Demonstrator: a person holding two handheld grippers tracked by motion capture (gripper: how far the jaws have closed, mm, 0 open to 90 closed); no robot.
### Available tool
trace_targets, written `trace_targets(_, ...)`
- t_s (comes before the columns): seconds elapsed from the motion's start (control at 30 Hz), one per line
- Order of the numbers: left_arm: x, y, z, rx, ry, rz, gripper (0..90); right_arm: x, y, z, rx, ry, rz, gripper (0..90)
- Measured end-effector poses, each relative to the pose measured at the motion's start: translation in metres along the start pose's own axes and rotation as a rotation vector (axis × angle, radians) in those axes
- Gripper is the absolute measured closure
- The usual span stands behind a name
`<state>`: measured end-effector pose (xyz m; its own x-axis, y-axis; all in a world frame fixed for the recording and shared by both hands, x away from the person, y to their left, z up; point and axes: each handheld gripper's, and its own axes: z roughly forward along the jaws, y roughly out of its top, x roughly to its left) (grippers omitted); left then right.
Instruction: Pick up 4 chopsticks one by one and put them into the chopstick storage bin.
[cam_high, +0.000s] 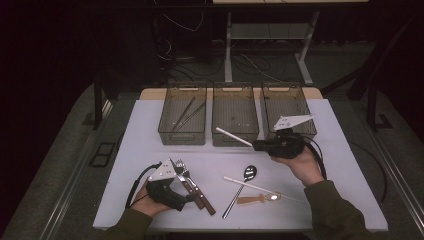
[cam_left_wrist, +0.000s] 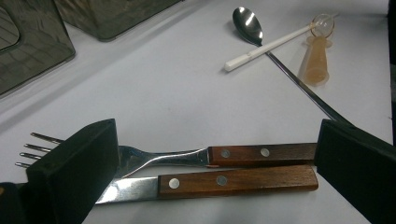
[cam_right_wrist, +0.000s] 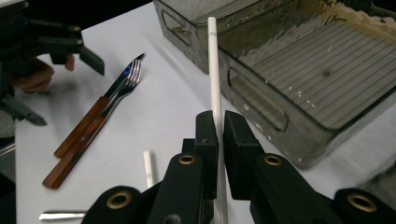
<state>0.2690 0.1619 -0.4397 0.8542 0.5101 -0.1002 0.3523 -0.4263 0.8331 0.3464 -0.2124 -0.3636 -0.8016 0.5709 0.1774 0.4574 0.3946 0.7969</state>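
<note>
My right gripper (cam_high: 255, 145) is shut on a white chopstick (cam_high: 232, 136), held above the table in front of the middle bin (cam_high: 235, 87). In the right gripper view the chopstick (cam_right_wrist: 213, 70) runs up from between the pressed jaws (cam_right_wrist: 220, 122) toward that bin's near wall (cam_right_wrist: 261, 107). My left gripper (cam_high: 184, 186) rests at the table's near left. Its jaws stand wide open (cam_left_wrist: 215, 140) around a wooden-handled fork (cam_left_wrist: 187, 156) and knife (cam_left_wrist: 233, 181) that lie side by side.
Three clear bins line the far edge; the left bin (cam_high: 182, 135) holds metal chopsticks (cam_high: 187, 115), and the right bin (cam_high: 287, 86) stands behind my right hand. A steel spoon (cam_high: 249, 173), a second white chopstick (cam_high: 250, 185) and a small amber spoon (cam_high: 257, 198) lie mid-table.
</note>
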Motion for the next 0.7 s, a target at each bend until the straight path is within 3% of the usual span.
trace_targets(0.3,0.0,0.0,0.0,-0.006,-0.002,-0.015,0.0,-0.001,0.024,0.017,0.007,-0.023,0.027,85.1)
trace_targets(0.7,-0.001,0.001,-0.001,-0.006,-0.008,-0.004,0.0,-0.004,0.054,0.039,0.001,-0.044,0.057,85.0)
